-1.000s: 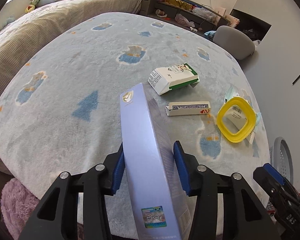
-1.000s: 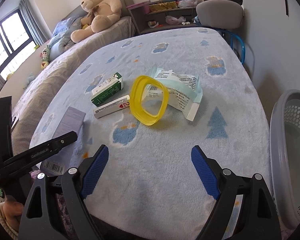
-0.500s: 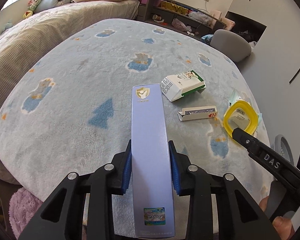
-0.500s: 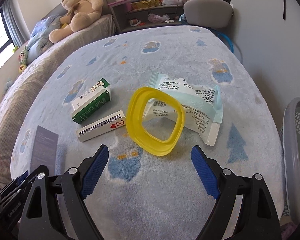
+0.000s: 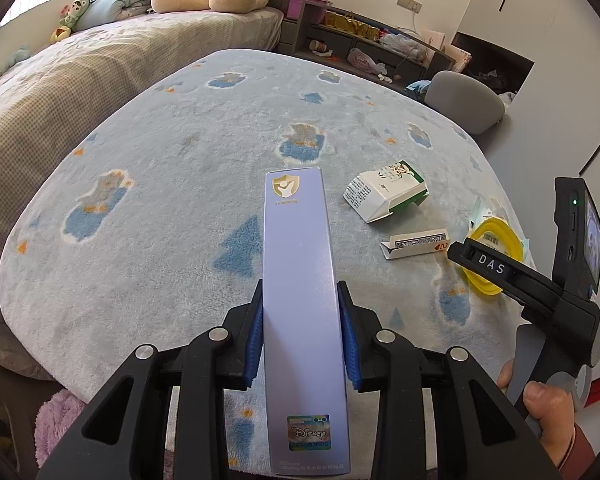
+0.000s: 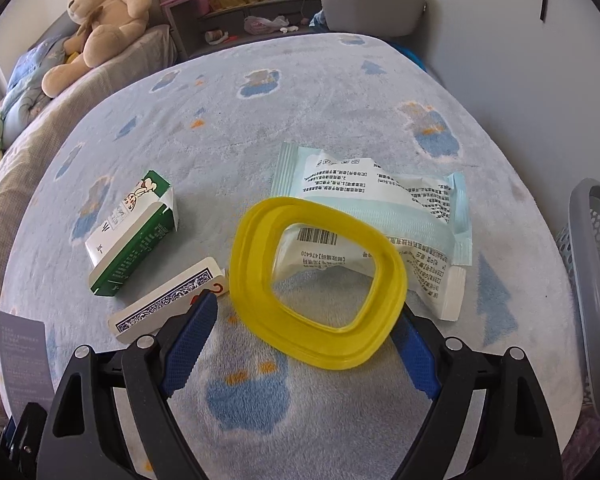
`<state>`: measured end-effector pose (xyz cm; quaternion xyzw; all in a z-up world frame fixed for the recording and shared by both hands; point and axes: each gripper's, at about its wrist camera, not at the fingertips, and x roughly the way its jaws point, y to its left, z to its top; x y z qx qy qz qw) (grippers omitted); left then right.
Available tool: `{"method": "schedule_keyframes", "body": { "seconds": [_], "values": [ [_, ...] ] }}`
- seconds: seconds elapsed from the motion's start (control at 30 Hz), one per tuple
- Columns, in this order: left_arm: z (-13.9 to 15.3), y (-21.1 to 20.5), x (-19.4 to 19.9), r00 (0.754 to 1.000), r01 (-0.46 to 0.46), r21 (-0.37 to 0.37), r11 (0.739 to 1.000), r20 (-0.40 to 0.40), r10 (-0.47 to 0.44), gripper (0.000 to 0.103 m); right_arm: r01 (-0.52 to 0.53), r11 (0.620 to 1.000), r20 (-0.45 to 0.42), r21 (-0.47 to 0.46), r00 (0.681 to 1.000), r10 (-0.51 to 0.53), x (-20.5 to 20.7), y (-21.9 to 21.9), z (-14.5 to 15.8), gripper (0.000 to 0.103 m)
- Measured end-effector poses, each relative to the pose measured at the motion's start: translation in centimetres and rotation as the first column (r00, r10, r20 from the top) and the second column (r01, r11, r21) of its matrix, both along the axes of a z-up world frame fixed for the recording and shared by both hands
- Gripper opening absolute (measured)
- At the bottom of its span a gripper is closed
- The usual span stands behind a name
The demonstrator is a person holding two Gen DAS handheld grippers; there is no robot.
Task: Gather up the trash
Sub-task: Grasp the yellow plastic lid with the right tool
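Fleecy blue-patterned surface (image 6: 340,92) carries a yellow plastic ring (image 6: 318,280) lying between the right tool's (image 6: 300,344) spread, unclenched fingers, while the left tool (image 5: 300,344) clenches a long lilac carton (image 5: 300,280).

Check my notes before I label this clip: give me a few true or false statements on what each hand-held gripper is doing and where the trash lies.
1. The left hand-held gripper is shut on the long lilac box. True.
2. The right hand-held gripper grips the yellow ring. False: its jaws stand open on either side of the ring.
3. The yellow ring lies partly on the printed wrapper. True.
4. The green and white carton is inside the grey basket. False: it lies on the blue blanket.
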<state>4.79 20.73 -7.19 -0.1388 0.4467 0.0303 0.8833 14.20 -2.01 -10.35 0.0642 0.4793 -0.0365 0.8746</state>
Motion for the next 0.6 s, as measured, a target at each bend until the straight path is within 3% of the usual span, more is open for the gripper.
{"method": "schedule_keyframes", "body": {
  "seconds": [0.17,0.6],
  "values": [
    [0.0,0.4,-0.2,1.0,-0.006,-0.001,1.0,0.001,0.006,0.032,-0.008,0.999,0.006,-0.031,1.0,0.009,-0.1,0.4,-0.1,0.066],
    [1.4,-0.8,-1.4,0.999,0.025,0.008,1.0,0.024,-0.025,0.032,-0.088,0.995,0.027,0.038,0.996,0.087,-5.9,-1.6,1.6,0.065]
  ]
}}
